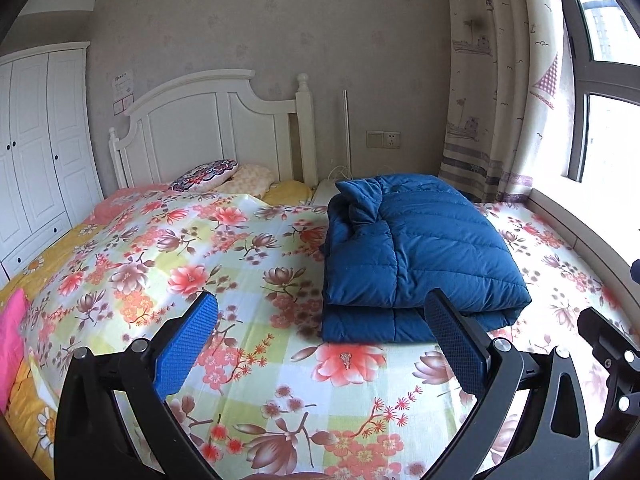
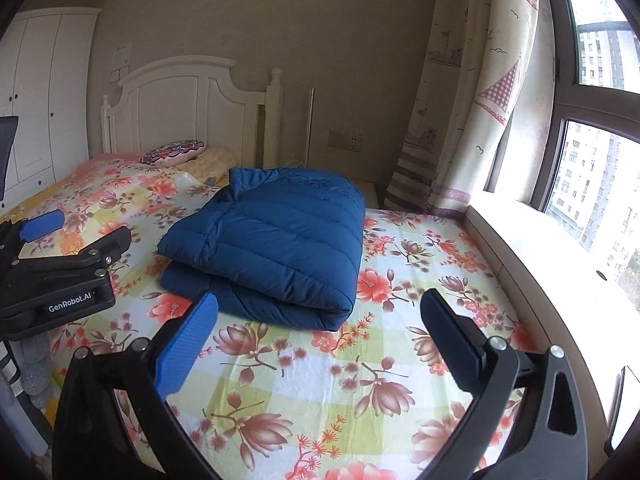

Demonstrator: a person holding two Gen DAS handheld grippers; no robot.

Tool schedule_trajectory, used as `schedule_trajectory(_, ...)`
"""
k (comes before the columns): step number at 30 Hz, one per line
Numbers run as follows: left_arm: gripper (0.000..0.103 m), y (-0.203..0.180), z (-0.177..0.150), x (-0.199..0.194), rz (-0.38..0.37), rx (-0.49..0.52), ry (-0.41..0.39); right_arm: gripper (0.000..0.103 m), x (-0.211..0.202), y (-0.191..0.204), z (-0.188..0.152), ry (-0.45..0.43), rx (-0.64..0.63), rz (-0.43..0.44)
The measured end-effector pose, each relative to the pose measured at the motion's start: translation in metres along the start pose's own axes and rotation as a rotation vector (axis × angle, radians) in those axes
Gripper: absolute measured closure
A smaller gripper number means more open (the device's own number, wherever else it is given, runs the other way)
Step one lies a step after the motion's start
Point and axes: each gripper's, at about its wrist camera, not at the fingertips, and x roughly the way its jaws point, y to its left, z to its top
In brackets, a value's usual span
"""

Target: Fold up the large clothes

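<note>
On the floral bedspread [image 1: 248, 364] by the window, the blue padded jacket [image 1: 416, 252] lay doubled into a compact stack, apparently finished, which likely explained why the left gripper [image 1: 320, 312] and right gripper [image 2: 320, 312] hovered near it, both spread wide and empty.

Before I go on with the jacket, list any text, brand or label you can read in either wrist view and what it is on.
"GenRobot.AI": white lettering on the black body of the left claw, seen in the right wrist view.
Paper notice on the wall above the headboard: printed, but too small and blurred to read.
Folded blue jacket: no readable label showing.
Curtain: ship and bird drawings only, no words.
</note>
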Motion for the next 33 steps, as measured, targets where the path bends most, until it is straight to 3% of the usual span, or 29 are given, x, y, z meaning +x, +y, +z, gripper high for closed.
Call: schedule_trajectory(33,0.004,-0.0023,0.0001,-0.0037,-0.002,0.008,0.004,0.002,0.0059,0.0078,-0.0024,0.017,-0.007,-0.004)
